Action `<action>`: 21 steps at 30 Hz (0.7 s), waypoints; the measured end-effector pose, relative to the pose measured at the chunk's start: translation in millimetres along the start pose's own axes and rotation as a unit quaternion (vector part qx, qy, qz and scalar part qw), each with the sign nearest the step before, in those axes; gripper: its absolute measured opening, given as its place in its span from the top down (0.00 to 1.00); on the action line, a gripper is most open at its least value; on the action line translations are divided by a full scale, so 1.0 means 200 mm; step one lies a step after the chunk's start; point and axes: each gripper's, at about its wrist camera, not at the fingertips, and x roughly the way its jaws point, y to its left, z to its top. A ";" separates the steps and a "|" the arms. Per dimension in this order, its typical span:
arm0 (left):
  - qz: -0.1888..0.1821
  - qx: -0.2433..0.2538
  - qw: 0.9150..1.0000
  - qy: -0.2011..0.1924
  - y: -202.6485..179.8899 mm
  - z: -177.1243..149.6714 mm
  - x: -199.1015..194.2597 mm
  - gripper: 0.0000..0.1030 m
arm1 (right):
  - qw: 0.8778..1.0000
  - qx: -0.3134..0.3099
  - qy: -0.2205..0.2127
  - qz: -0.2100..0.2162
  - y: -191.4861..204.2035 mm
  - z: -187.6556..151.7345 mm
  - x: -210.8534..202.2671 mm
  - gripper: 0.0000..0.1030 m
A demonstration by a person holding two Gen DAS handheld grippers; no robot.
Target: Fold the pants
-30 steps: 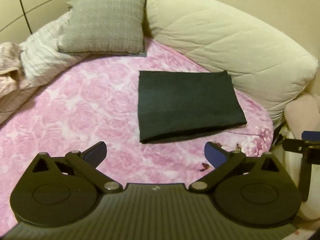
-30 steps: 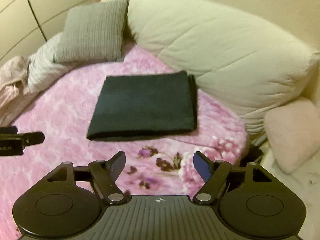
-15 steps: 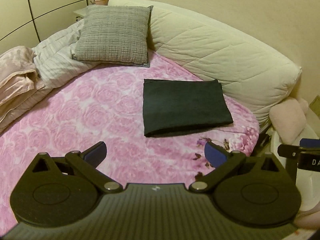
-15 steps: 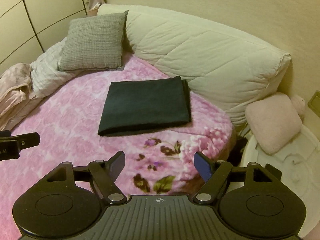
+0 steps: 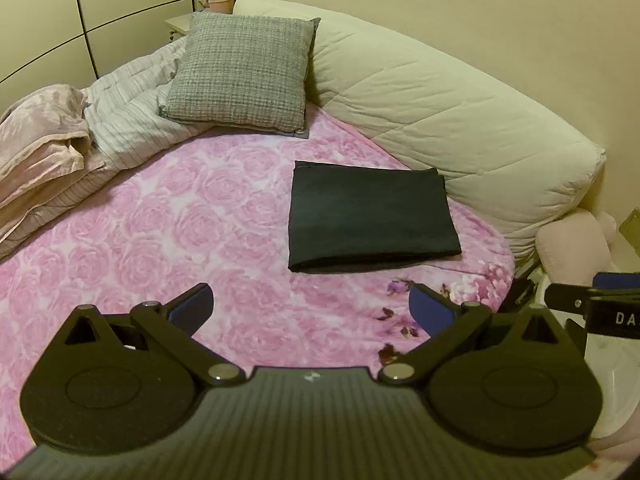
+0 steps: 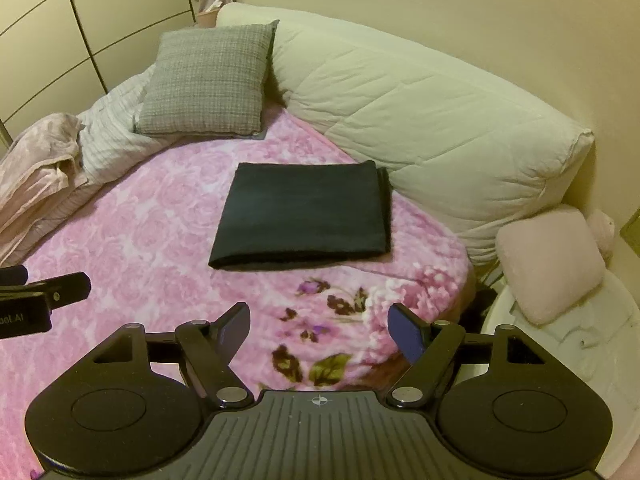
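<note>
Both tongs pulled back, up since earlier frame; pants (image 5: 370, 218) now smaller in view. Left tongs (image 5: 310, 308) spread wide, empty; right tongs (image 6: 318, 322) likewise. Pants folded flat on pink blanket (image 5: 160, 240), well apart, at 12 o'clock of both. Risk: re-approach snags top layer, undoes fold.

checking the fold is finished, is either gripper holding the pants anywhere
Nothing is held. The left gripper and right gripper are open and empty; the folded pants lie on the bed.

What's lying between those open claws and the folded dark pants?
Only bare pink rose blanket separates the left gripper from the pants, as the left wrist view shows.
</note>
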 end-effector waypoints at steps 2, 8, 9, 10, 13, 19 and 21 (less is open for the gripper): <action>-0.002 0.002 1.000 0.000 -0.01 0.01 -0.01 0.01 | 1.000 -0.002 -0.004 -0.001 0.00 0.01 -0.01 0.29; -0.002 0.004 1.000 -0.003 -0.03 0.02 -0.03 0.01 | 1.000 0.000 -0.008 -0.002 0.00 0.02 -0.04 0.29; -0.003 0.004 1.000 -0.002 -0.04 0.02 -0.03 0.01 | 1.000 0.000 -0.009 -0.003 0.00 0.02 -0.04 0.29; -0.004 0.005 1.000 -0.002 -0.04 0.02 -0.03 0.01 | 1.000 0.000 -0.009 -0.003 0.00 0.02 -0.04 0.29; -0.008 0.003 1.000 0.001 -0.04 0.02 -0.02 0.01 | 1.000 0.001 -0.006 -0.003 0.00 0.02 -0.04 0.29; -0.012 0.004 1.000 0.004 -0.04 0.01 -0.01 0.01 | 1.000 0.002 -0.006 -0.005 0.02 0.02 -0.05 0.29; -0.012 0.003 1.000 0.004 -0.05 0.01 -0.01 0.01 | 1.000 0.002 -0.007 -0.006 0.03 0.02 -0.05 0.29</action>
